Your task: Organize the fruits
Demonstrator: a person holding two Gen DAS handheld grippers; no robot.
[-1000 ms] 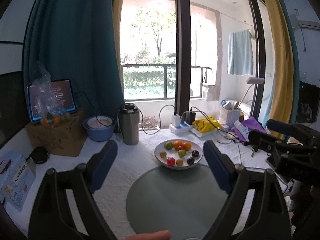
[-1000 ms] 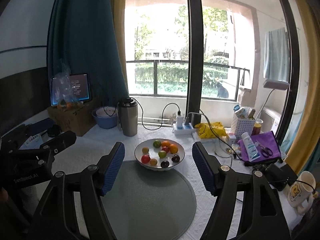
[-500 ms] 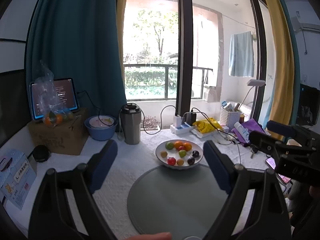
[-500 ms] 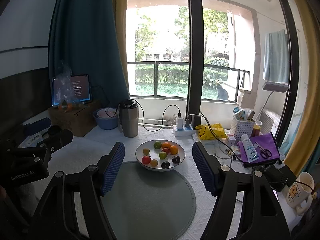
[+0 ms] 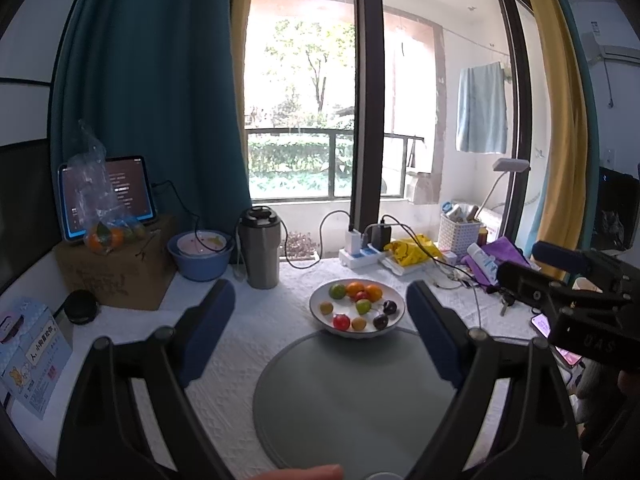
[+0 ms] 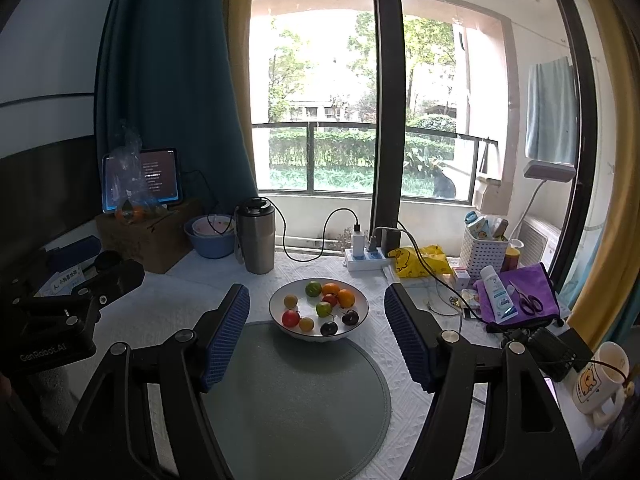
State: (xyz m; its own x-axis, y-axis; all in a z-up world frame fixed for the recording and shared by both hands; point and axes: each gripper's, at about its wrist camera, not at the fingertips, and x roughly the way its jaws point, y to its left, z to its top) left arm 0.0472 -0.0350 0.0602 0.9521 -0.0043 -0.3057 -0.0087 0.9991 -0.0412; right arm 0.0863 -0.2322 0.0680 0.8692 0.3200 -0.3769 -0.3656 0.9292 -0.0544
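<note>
Both grippers spread, nothing between the pads.
My left gripper point(image 5: 320, 316) and right gripper point(image 6: 316, 320) hang over a round, smooth grey-green mat point(image 6: 296, 396); the glossy white bowl point(image 6: 280, 304) of small round fruits point(image 6: 319, 308) sits at its far edge, on quilted white cloth point(image 6: 180, 300).

Bowl point(image 6: 318, 334) of fruit point(image 6: 322, 306) at the mat's point(image 6: 296, 400) far edge, flask point(image 6: 256, 242) behind-left, power strip point(image 6: 366, 260) behind-right.

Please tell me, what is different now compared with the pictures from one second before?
Nothing has visibly changed. The left gripper and the right gripper remain open and empty, short of the white bowl; the fruits lie in it as before, and the round grey mat is bare.
</note>
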